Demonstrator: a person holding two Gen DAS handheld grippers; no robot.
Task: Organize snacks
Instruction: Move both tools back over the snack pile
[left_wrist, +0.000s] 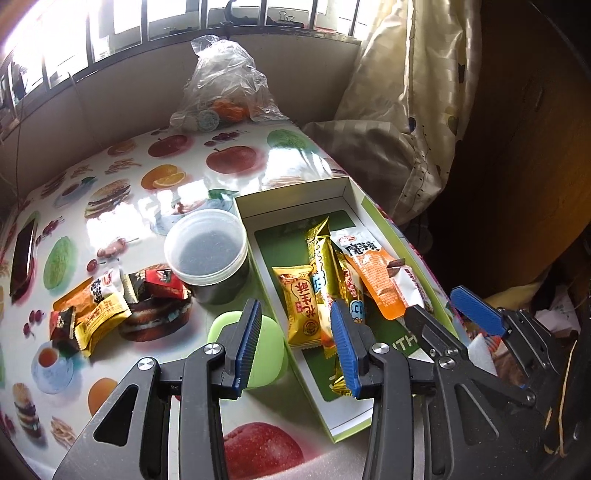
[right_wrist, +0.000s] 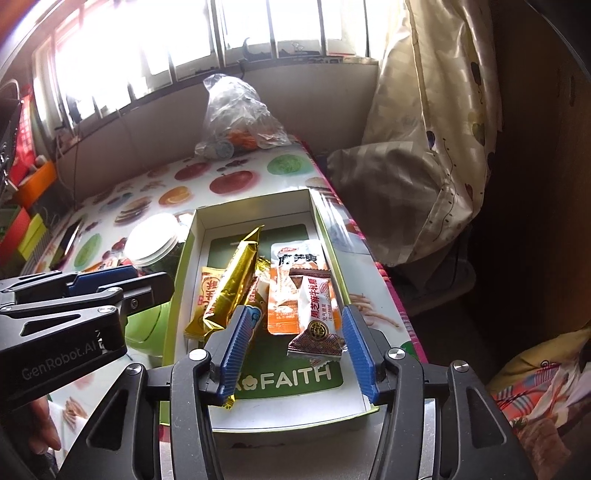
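An open green-and-white box (left_wrist: 354, 192) (right_wrist: 255, 201) lies on the fruit-print table. It holds a yellow packet (left_wrist: 301, 302), a long gold bar (right_wrist: 236, 280), an orange pouch (right_wrist: 291, 288) and a white-and-brown candy packet (right_wrist: 317, 321). My left gripper (left_wrist: 295, 343) hangs open over the box's left wall, nothing pressed between its pads. My right gripper (right_wrist: 299, 347) is open above the box's near end; the candy packet lies loose in the box beneath its jaws. Several loose packets (left_wrist: 96, 306) and a red one (left_wrist: 162, 284) lie on the table to the left.
A round lidded tub (left_wrist: 207, 247) stands against the box's left side, a pale green case (left_wrist: 266, 350) in front of it. A phone (left_wrist: 22, 258) lies at the far left, a plastic bag (left_wrist: 225, 85) by the window. Curtain (left_wrist: 406, 110) hangs right of the table.
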